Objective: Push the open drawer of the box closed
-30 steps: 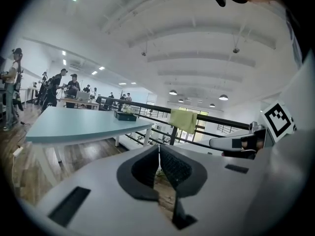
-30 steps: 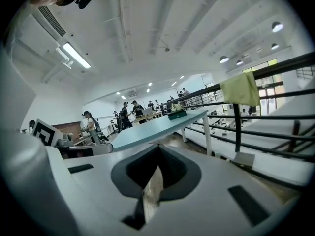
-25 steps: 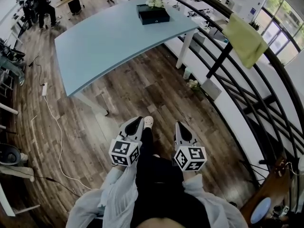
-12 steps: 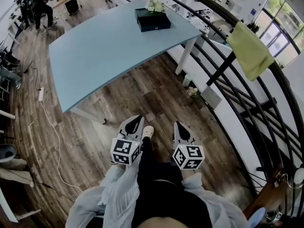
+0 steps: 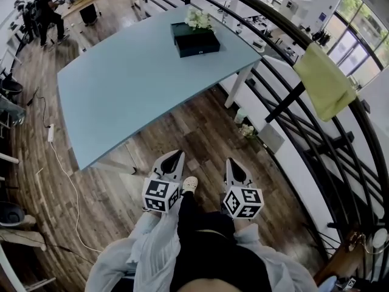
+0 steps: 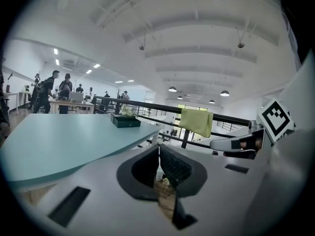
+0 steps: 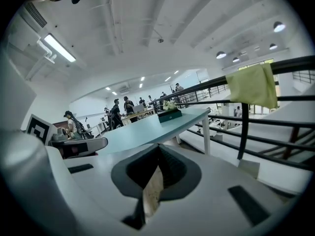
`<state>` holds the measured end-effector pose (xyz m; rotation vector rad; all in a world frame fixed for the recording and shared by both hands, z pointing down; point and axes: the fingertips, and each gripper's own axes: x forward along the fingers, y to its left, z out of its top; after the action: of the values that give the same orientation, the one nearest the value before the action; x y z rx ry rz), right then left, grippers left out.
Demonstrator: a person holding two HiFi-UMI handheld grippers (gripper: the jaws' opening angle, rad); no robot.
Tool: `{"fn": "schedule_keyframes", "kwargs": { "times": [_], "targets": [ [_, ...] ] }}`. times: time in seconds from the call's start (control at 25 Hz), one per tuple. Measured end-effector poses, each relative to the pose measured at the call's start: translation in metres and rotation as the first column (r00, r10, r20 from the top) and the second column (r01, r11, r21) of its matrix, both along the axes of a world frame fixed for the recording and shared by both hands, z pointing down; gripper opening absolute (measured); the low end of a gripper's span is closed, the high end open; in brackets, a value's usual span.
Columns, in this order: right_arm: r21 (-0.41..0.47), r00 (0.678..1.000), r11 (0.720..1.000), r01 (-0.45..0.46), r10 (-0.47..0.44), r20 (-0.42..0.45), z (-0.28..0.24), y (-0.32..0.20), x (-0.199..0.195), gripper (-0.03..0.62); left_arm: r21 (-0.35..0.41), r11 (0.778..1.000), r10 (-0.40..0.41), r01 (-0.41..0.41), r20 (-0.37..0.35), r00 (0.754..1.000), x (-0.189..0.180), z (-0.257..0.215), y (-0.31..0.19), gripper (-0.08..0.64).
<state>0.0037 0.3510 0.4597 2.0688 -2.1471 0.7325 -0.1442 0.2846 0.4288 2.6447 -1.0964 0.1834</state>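
Left hand-held gripper [image 5: 172, 161] and right hand-held gripper [image 5: 233, 169]: jaws together, side by side over wood floor [image 5: 182, 123]. Box [image 5: 196, 40] far ahead on counter [image 5: 134, 72]. Railing [image 5: 285, 102] with yellow cloth [image 5: 325, 81] at right.

Table [image 5: 134, 72] top: smooth matt light-blue. Box [image 5: 196, 40]: dark, smooth. Floor [image 5: 200, 123]: wood planks, slight sheen. Railing [image 5: 282, 102]: black metal. Cloth [image 5: 325, 81]: soft yellow-green fabric.

box [image 5: 196, 41] on table [image 5: 134, 84] (far end), railing [image 5: 283, 102] right
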Motion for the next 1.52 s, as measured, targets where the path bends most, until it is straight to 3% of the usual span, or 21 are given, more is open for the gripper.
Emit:
{"fn": "schedule_keyframes", "kwargs": {
  "times": [0.72,1.52],
  "targets": [
    [-0.008,0.999,0.999,-0.041,0.042,0.026,0.014,-0.098,-0.003,0.008,-0.005,1.000,0.031,-0.031,0.003,1.000,-0.004,0.009,-0.104,0.021],
    [-0.039,0.999,0.999,-0.035,0.037,0.026,0.017,-0.130,0.012,0.008,-0.055,0.998,0.020,-0.020,-0.005,1.000,0.006,0.021,-0.134,0.021]
  ]
}}
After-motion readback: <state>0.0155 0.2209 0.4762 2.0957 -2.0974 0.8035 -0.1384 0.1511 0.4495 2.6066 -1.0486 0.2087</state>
